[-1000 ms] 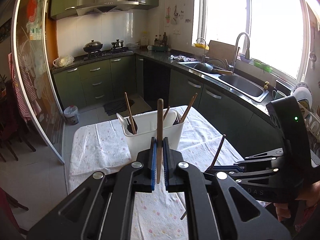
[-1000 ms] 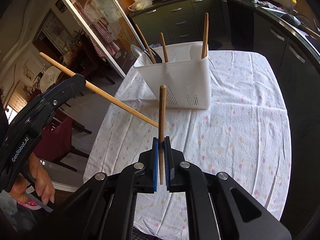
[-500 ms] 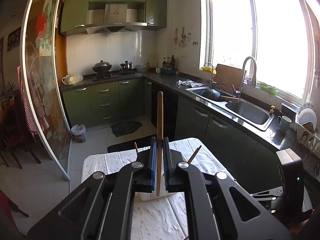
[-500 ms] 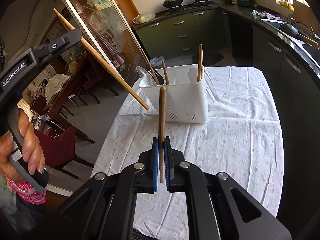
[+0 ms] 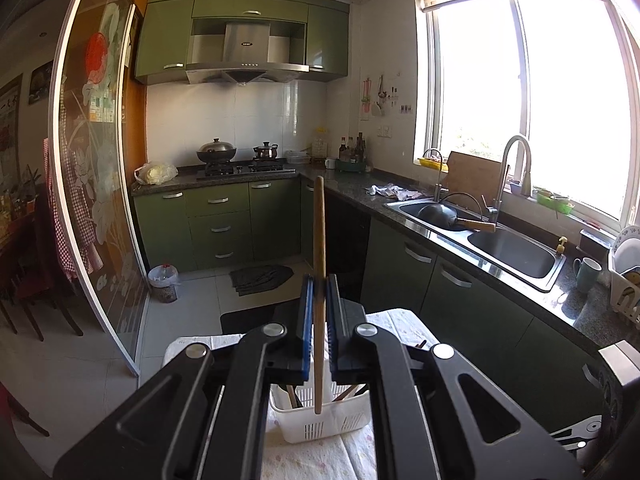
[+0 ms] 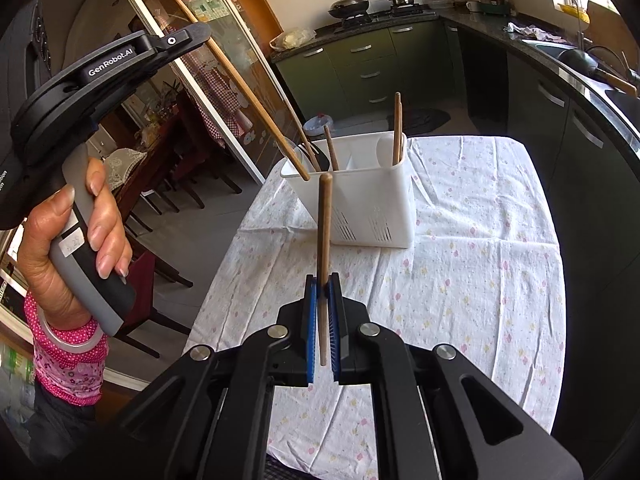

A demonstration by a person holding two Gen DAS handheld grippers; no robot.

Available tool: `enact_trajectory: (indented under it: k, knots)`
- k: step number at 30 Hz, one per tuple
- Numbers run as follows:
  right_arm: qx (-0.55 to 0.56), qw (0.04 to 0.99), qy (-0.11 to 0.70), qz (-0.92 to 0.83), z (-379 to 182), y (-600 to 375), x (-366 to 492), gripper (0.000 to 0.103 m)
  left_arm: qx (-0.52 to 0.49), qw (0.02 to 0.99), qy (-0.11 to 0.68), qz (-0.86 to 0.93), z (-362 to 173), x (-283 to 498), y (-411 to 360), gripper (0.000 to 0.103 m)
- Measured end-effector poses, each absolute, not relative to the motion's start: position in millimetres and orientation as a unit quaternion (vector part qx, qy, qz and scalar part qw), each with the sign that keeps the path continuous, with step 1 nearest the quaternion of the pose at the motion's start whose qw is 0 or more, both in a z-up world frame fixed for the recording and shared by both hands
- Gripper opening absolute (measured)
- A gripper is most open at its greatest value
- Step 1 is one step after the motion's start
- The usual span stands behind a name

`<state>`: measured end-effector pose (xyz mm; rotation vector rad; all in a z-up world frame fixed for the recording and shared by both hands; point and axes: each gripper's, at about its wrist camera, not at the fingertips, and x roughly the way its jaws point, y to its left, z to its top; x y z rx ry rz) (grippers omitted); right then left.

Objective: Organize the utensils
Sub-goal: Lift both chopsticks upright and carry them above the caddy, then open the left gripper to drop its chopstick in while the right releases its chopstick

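Both tongs (image 5: 319,292) (image 6: 323,284) clamped, each gripping chopstick (image 5: 319,240) (image 6: 324,240)

Two handheld grippers (image 6: 323,284) (image 6: 200,34), each clamping one wooden chopstick (image 6: 323,240) (image 6: 240,84); one white utensil caddy (image 6: 360,208) on one floral tablecloth (image 6: 480,260); about four more wooden sticks (image 6: 397,128) stand inside it

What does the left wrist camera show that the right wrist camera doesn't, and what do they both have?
Only the left wrist view shows the window and range hood. Only the right wrist view shows the hand holding the left gripper, and the whole tablecloth. Both show the white utensil caddy, the stove pots, and a chopstick clamped upright in that camera's own shut gripper.
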<state>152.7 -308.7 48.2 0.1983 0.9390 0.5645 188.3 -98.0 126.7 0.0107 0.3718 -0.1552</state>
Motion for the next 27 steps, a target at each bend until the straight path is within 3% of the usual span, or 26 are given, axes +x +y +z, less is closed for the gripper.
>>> enact_trajectory:
  k: [7,18,27]
  knots:
    - [0.097,0.852,0.44,0.267,54.5,-311.2,152.8,0.006,-0.004,0.98,0.184,-0.076,112.8,195.7,-92.3,0.006]
    - [0.099,0.85,0.439,0.273,56.5,-304.9,158.0,0.006,-0.002,0.986,0.144,-0.087,151.6,178.1,-91.7,0.006]
    - [0.095,0.854,0.431,0.275,64.1,-305.9,155.7,0.006,0.021,0.985,0.157,-0.072,114.7,204.6,-97.9,0.006]
